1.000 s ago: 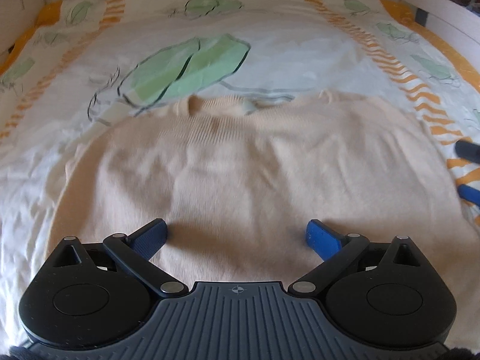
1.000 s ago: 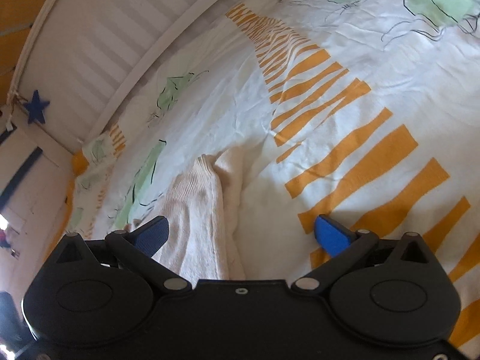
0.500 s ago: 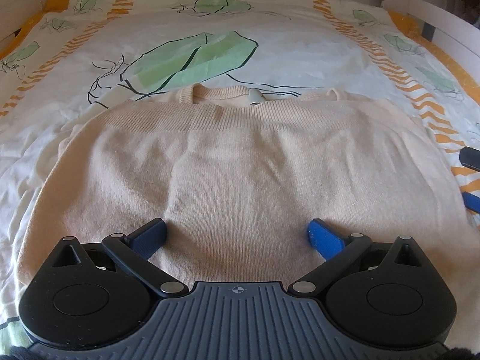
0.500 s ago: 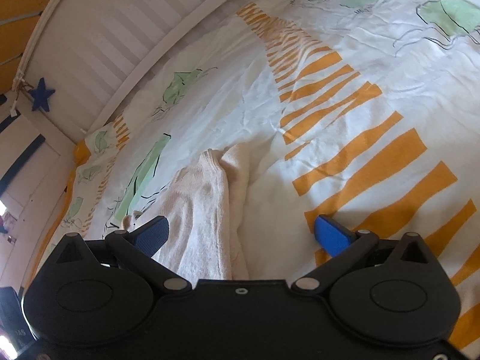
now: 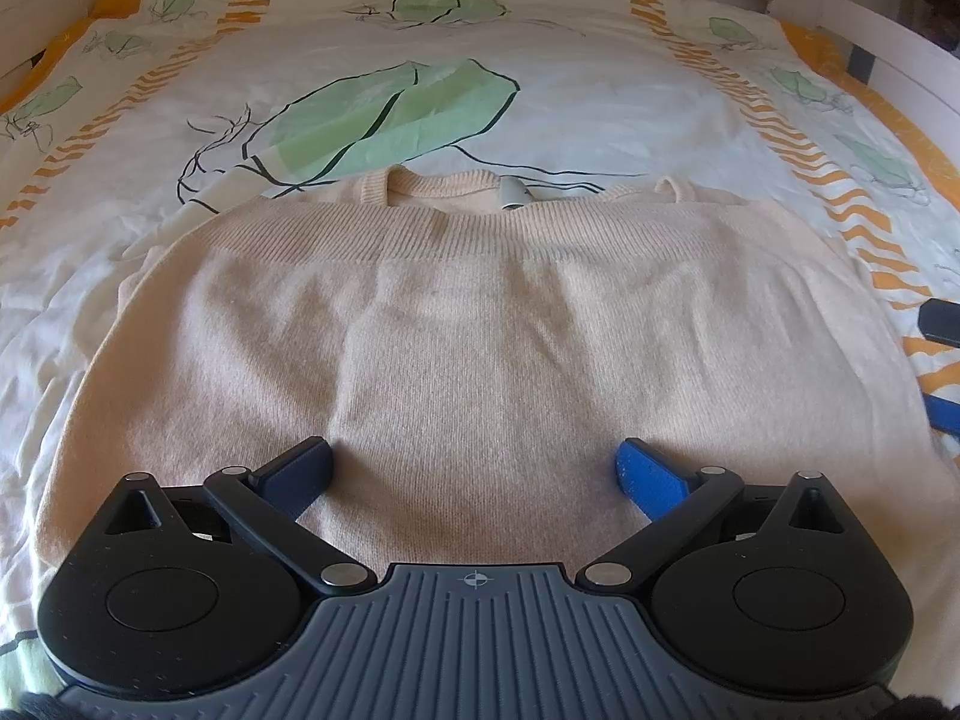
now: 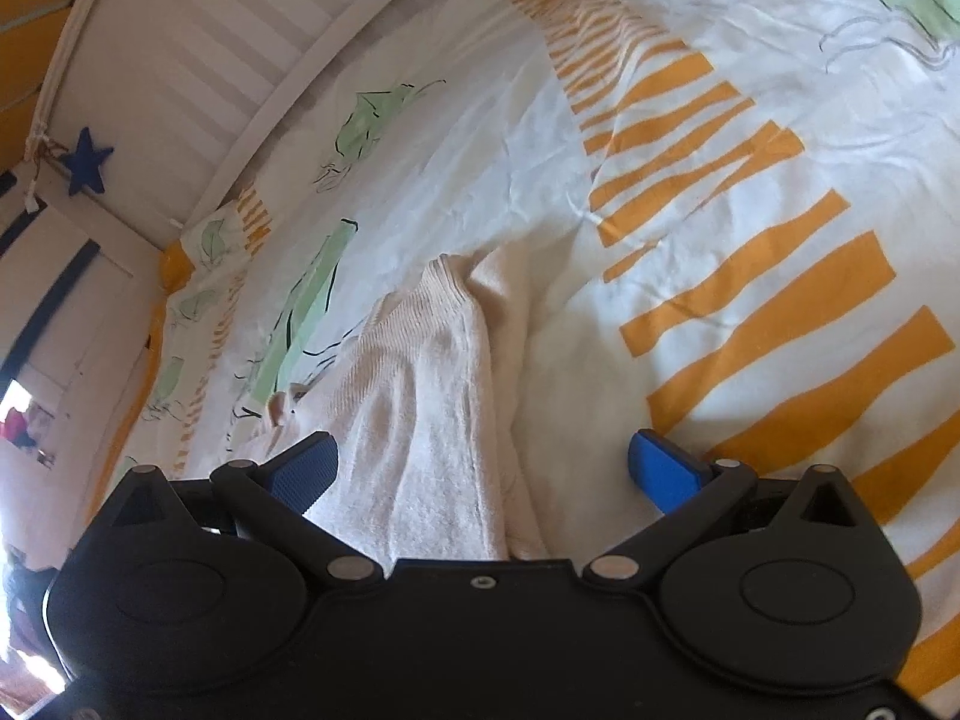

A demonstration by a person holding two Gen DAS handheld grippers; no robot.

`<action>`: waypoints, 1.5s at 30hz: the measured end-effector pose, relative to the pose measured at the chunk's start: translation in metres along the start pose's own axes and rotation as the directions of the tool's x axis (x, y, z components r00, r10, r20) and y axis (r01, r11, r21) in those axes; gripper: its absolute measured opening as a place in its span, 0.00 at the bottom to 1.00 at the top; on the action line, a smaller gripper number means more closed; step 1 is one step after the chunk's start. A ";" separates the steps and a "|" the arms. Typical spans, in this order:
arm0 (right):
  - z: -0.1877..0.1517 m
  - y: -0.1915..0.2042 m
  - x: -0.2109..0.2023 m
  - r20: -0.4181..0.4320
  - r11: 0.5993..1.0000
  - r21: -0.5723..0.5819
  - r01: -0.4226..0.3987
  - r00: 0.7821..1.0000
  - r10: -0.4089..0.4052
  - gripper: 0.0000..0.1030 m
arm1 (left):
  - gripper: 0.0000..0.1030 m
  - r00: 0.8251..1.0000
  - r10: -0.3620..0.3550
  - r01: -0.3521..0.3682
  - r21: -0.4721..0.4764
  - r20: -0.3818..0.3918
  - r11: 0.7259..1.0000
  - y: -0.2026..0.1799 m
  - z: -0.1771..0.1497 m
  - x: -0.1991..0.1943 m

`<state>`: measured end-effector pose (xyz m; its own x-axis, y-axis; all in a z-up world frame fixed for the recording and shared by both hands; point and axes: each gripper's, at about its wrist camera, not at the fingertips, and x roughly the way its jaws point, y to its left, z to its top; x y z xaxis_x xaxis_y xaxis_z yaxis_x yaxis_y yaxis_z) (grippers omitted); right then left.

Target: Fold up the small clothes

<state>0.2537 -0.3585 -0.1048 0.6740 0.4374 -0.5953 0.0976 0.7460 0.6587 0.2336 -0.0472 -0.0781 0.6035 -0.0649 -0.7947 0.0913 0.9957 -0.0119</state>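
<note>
A cream knitted sweater [image 5: 480, 348] lies folded flat on the bed, its ribbed hem turned up near the neckline, where a small label shows. My left gripper [image 5: 477, 471] hovers open just above the sweater's near half, nothing between its blue fingers [image 5: 651, 474]. In the right wrist view the sweater's right edge [image 6: 420, 420] runs up between the fingers as a layered fold. My right gripper [image 6: 483, 468] is open over that edge, holding nothing. The right gripper's fingers [image 5: 942, 324] also peek in at the right border of the left wrist view.
The bed cover [image 5: 600, 96] is white with green leaf prints and orange stripes [image 6: 750, 276]. A white slatted bed rail [image 6: 210, 60] runs along the far side, with a blue star [image 6: 87, 162] hanging at its end. White frame parts [image 5: 888, 42] stand at the right.
The left gripper has drawn back and risen, so more of the sweater and its neckline shows. The right gripper's view shifted slightly along the sweater's edge. Both stayed open.
</note>
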 end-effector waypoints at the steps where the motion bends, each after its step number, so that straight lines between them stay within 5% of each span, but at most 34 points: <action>1: 0.001 0.000 0.001 -0.005 1.000 0.006 -0.001 1.000 0.001 1.00 | 1.00 1.000 0.002 -0.002 -0.003 0.001 1.000 0.000 0.000 0.000; 20: 0.003 -0.007 0.005 -0.068 0.989 0.041 -0.139 0.988 0.142 1.00 | 0.98 0.999 -0.001 -0.003 0.122 0.033 0.993 -0.006 0.005 -0.007; 26: -0.002 -0.002 0.021 -0.104 0.968 0.041 -0.247 0.963 0.250 1.00 | 0.99 0.999 -0.045 0.045 0.013 0.007 0.999 0.009 0.011 0.007; 33: -0.012 0.015 0.026 -0.119 0.972 -0.106 -0.211 0.973 0.198 1.00 | 0.98 0.997 -0.074 0.074 0.015 0.011 0.997 0.014 0.011 0.004; 38: -0.006 0.010 0.025 -0.125 0.973 -0.054 -0.224 0.968 0.216 1.00 | 0.98 0.994 -0.104 0.104 -0.037 0.025 0.994 0.030 0.014 -0.006; 42: 0.001 0.007 0.028 -0.165 0.975 -0.021 -0.219 0.963 0.213 1.00 | 0.98 0.997 -0.062 0.067 -0.108 0.047 0.992 0.046 0.027 -0.001; 45: 0.006 0.013 0.032 -0.208 0.981 -0.021 -0.193 0.961 0.184 0.94 | 0.98 0.998 -0.062 0.058 -0.130 -0.021 0.990 0.050 0.037 0.020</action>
<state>0.2810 -0.3383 -0.1126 0.5129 0.6622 -0.5463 -0.0497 0.6582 0.7512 0.2794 -0.0007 -0.0721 0.5802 -0.1248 -0.8048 0.0223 0.9903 -0.1374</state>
